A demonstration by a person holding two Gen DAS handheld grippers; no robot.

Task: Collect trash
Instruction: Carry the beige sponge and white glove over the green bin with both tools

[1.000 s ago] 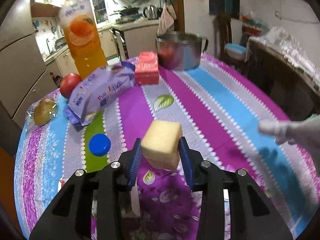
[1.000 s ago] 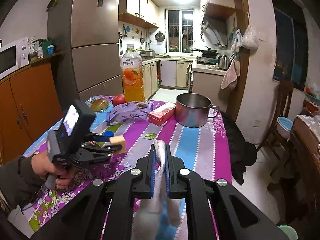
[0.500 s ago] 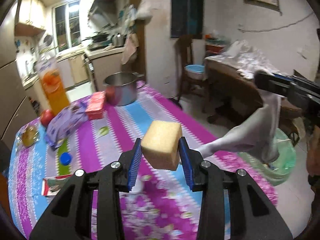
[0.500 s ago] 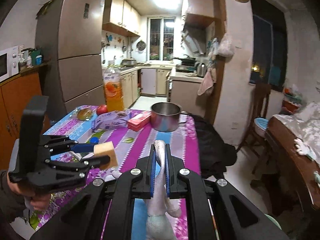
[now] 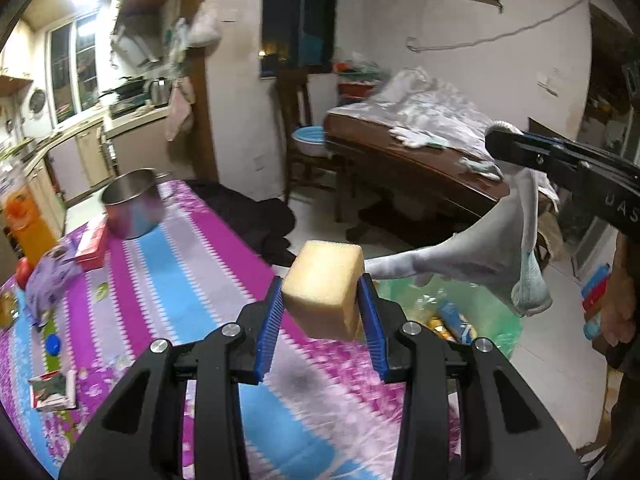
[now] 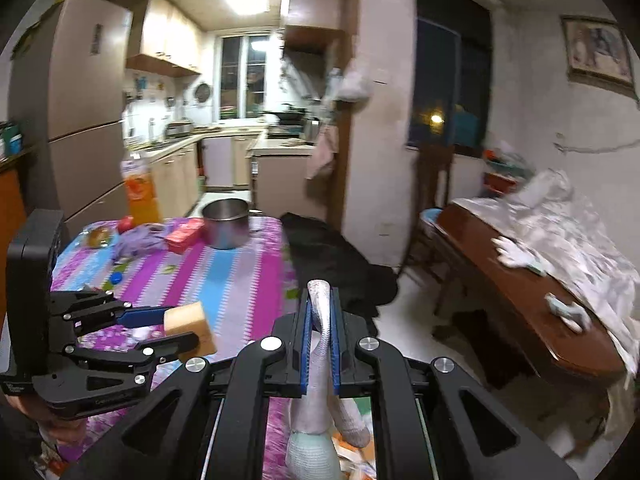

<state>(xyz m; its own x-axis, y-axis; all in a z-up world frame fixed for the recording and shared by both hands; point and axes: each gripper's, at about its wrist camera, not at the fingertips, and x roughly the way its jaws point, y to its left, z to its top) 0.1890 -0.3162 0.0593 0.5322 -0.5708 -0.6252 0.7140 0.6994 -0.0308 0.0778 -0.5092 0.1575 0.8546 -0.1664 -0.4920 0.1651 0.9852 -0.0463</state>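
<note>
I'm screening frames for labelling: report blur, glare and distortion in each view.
Left wrist view: tablecloth and pot motion-smeared, sponge sharp, ceiling light blown out. Right wrist view: side table smeared, ceiling lamp glaring, fisheye bends the walls.

One sponge [image 5: 324,288], one glove [image 5: 480,260], two grippers [image 5: 322,312] [image 6: 320,332]

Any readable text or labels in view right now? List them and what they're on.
"UAS": right gripper body, cut off at the frame edge.
Left gripper body: small print, unreadable.
Juice bottle label: blurred.
Purple packet, red box, table card: print blurred.
</note>
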